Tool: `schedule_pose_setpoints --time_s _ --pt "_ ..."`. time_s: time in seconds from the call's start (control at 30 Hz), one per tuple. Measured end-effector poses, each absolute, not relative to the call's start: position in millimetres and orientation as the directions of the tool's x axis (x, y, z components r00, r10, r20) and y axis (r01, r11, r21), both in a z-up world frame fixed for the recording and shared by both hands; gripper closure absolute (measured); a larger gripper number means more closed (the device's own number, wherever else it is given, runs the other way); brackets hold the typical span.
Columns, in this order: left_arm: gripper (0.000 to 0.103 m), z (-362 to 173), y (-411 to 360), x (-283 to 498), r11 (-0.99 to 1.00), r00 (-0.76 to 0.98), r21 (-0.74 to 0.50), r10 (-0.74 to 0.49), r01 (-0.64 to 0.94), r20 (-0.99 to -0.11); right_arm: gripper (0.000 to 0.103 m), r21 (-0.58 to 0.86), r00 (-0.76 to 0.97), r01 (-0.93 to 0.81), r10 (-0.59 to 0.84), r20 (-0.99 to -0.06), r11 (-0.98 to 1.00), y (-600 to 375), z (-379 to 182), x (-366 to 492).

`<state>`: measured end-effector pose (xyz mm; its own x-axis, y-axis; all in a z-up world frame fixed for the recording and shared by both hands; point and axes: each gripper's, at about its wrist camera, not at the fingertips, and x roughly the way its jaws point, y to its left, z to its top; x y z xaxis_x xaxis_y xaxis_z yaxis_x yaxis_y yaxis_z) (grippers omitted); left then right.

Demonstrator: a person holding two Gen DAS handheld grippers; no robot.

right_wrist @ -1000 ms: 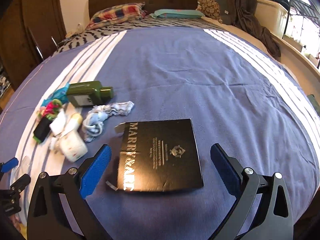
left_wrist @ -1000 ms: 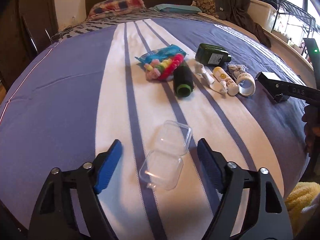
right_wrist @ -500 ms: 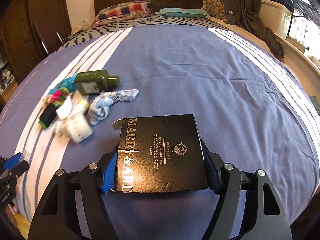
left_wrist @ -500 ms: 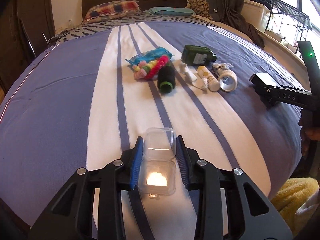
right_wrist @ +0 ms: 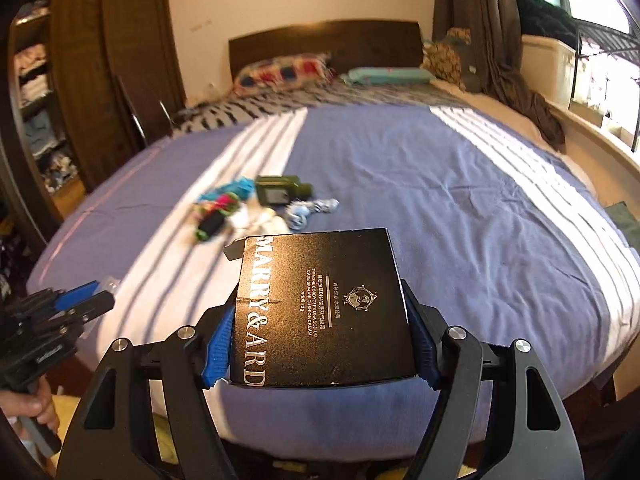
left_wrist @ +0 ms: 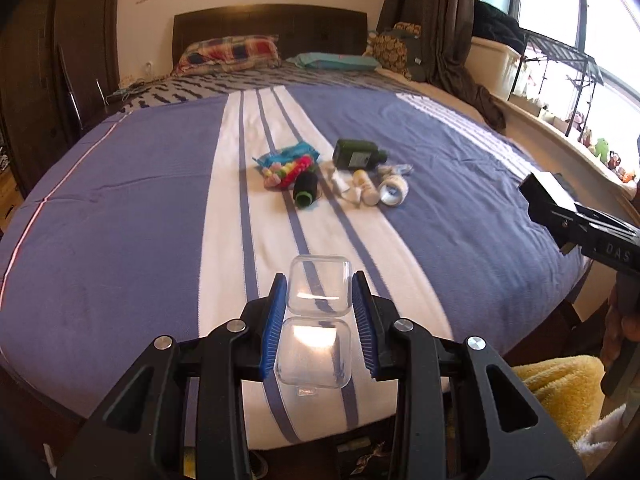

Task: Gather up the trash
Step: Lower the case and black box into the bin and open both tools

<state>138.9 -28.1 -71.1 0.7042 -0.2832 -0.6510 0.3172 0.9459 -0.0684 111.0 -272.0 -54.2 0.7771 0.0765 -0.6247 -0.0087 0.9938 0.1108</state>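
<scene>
While clear plastic case (left_wrist: 316, 328) sits clamped in left gripper (left_wrist: 318, 326) and black carton (right_wrist: 320, 312) in right gripper (right_wrist: 320, 340), both lifted past near edge of bed (left_wrist: 120, 208): hold squeeze steady, carry level, avoid crushing.

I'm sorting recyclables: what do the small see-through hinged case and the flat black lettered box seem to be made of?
The small see-through hinged case looks like clear, glossy hard plastic: the bedspread shows through and it glints. The flat black lettered box seems matte printed cardboard, with a folded flap and creased edge.
</scene>
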Motion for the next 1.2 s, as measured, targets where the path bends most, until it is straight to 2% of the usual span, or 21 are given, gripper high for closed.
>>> schedule_pose_setpoints --time_s 0.23,0.43,0.63,0.87,1.2 --pt "0.071 -53 -26 86 0.947 0.738 -0.064 -0.287 0.315 -0.61 0.031 0.116 0.812 -0.038 0.098 -0.575 0.993 -253 -39 53" --pt "0.071 -66 -28 50 0.942 0.722 -0.081 -0.303 0.326 -0.622 0.031 0.132 0.809 -0.049 0.117 -0.576 0.99 -243 -48 19" --pt "0.071 -94 -30 28 0.937 0.68 -0.078 -0.303 0.34 -0.667 0.031 0.128 0.755 -0.055 0.125 -0.644 0.99 -238 -80 0" --pt "0.071 -152 -39 26 0.934 0.58 -0.08 -0.283 0.349 -0.764 0.031 0.115 0.651 -0.067 0.131 -0.748 0.991 -225 -135 -3" --pt "0.071 -225 -47 26 0.926 0.421 -0.128 -0.281 0.355 -0.863 0.031 0.119 0.513 -0.066 0.136 -0.848 0.991 -214 -202 1"
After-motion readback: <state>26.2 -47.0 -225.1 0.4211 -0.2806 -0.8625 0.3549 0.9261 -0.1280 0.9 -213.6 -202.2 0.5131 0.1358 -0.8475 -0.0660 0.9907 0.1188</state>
